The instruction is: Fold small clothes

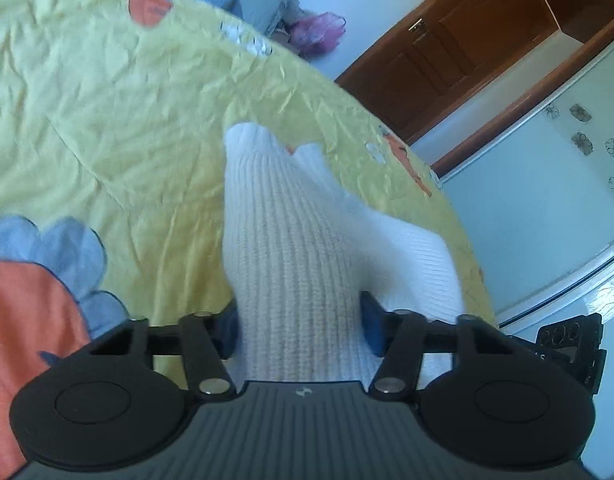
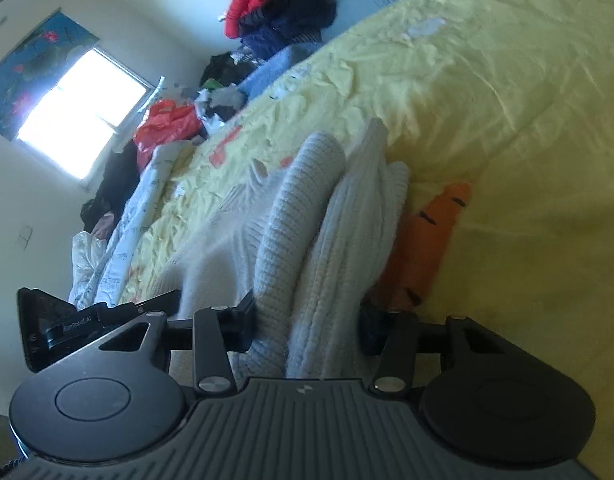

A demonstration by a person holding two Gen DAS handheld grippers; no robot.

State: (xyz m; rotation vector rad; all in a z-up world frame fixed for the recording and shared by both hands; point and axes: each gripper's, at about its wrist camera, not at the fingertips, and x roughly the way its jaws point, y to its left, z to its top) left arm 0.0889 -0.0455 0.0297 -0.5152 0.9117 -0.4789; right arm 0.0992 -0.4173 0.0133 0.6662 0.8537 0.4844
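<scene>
Both claws are clenched on one white ribbed knit garment. At the bottom of the left wrist view, the left claw [image 1: 299, 330] has its two blue-padded fingers [image 1: 372, 326] pressed against either side of a bunched band of the white knit garment [image 1: 291, 240], which rises away from the claw and ends in two rounded ends above the yellow bedspread [image 1: 127, 100]. A flatter white fold of the same knit spreads toward the right side of that view. In the right wrist view, the right claw [image 2: 307, 326] grips several stacked ribbed folds of the garment [image 2: 307, 220] between its dark fingers [image 2: 247, 320]; the folds run up and away, while a smoother panel of the knit lies on the bed to their left.

Under the garment lies the crumpled yellow bedspread, printed with an orange carrot shape [image 2: 427, 236] just beside the folds and a blue-grey flower [image 1: 63, 256] near the left claw.

Farther off, a pile of clothes [image 2: 279, 12] in red and dark blue sits beyond the bed's far edge, with an orange bag [image 2: 167, 124] near a bright window [image 2: 83, 120]. From the left claw, a brown wooden door [image 1: 447, 48] stands in the white wall beyond the bed.
</scene>
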